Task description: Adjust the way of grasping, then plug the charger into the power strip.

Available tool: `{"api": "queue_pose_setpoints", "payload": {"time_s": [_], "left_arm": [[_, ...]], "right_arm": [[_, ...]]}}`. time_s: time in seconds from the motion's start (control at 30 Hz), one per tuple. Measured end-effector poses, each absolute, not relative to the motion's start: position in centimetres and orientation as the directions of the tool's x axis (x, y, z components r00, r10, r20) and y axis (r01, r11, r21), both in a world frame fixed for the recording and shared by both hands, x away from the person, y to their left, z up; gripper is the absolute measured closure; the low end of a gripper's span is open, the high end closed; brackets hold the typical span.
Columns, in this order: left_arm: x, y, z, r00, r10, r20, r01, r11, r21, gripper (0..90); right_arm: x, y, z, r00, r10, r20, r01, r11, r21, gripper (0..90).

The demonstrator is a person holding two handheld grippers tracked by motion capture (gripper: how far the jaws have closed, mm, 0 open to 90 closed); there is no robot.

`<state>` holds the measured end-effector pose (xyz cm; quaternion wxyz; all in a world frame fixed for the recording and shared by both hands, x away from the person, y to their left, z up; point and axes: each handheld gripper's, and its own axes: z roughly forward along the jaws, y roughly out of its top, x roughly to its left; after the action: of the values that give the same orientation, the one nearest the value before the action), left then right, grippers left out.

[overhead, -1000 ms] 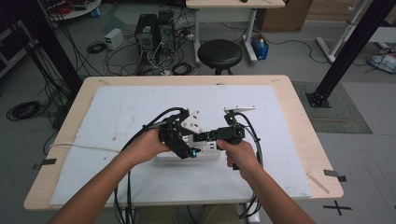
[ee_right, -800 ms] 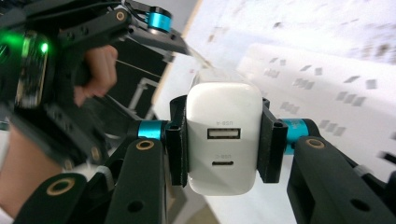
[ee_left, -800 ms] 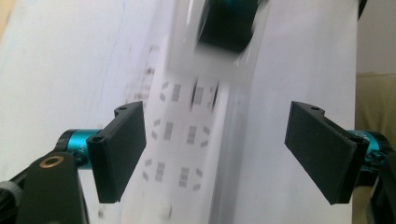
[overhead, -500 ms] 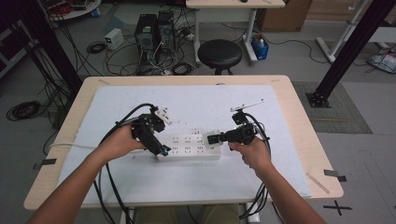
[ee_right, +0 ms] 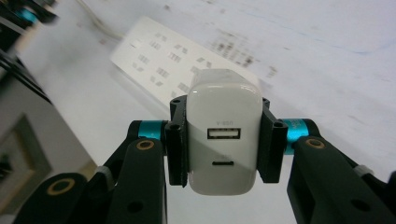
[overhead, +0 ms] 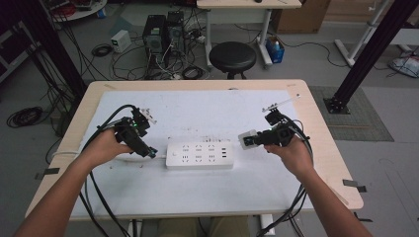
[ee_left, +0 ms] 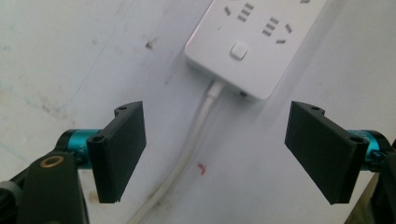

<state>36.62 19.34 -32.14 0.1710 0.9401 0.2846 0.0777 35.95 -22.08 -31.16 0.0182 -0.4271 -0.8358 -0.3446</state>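
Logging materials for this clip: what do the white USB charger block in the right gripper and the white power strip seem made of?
White USB charger block: likely glossy moulded plastic; light glints on its rounded corners. White power strip: probably smooth plastic with a duller sheen, seamless body and a moulded button.

You are working at a wooden table [overhead: 323, 148] under a white sheet [overhead: 207, 118]. Beyond it a black round stool [overhead: 232, 57] is standing beside computer towers [overhead: 163, 32], with cables [overhead: 29, 116] sprawling over the grey floor [overhead: 385, 163].
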Motion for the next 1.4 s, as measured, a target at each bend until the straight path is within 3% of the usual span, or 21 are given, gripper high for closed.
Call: {"api": "queue_pose_setpoints", "payload": {"time_s": [0.4,0.63,1.17,1.4], "left_arm": [[36.5,21.8,-32.5,0.805,0.593,0.018,0.553,-0.761,0.34,20.5],[36.5,21.7,-32.5,0.809,0.588,0.01,0.549,-0.763,0.342,20.5],[36.6,22.0,-32.5,0.817,0.576,0.032,0.532,-0.774,0.343,20.5],[36.7,22.3,-33.3,0.815,0.58,0.019,0.529,-0.756,0.386,20.5]], "right_arm": [[35.2,-25.6,-29.7,-0.671,0.72,0.176,0.681,0.506,0.53,61.9],[34.8,-26.0,-29.9,-0.674,0.719,0.172,0.676,0.505,0.537,61.9],[35.5,-24.3,-29.2,-0.7,0.697,0.152,0.651,0.537,0.535,61.9],[36.5,-21.8,-28.6,-0.746,0.656,0.12,0.604,0.588,0.538,61.9]]}}
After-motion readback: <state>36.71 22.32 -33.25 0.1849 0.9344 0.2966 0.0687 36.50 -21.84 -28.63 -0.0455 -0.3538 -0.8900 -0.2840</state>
